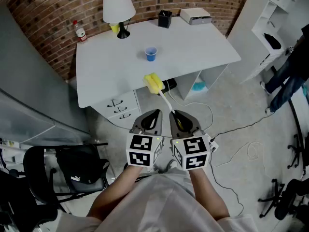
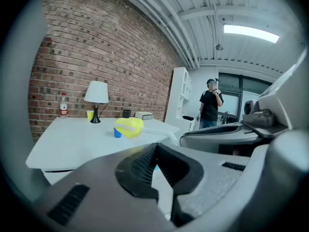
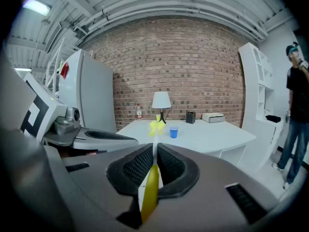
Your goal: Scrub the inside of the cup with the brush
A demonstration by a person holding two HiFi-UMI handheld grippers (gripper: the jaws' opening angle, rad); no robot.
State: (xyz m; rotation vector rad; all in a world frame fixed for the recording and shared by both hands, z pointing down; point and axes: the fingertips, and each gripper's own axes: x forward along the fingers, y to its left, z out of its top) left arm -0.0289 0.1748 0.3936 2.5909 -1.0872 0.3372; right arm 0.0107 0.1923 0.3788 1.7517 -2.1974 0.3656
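1. Left gripper: held low, in front of the person's body. Jaws closed pad to pad, with nothing between them.

2. Right gripper: just beside the left one, jaws clamped on the brush. The brush has a yellow grip, a thin white shaft and a yellow block-shaped head. The shaft points away towards the desk, and the head hangs in the air at the desk's near edge. The rear end of the grip is buried between the pads.

3. Desk: white, with drawers under its near left corner, which are partly covered by the top.

4. Cup: small, blue, upright, mouth up. It stands alone at mid-desk, apart from the brush head. Its inside is too small to make out.

5. Back row of the desk: a bottle, a white-shaded lamp that half covers a small yellow item, a black holder and a flat white box.

6. Brick wall behind the desk.

7. Person standing at far right, cut by the frame edge.
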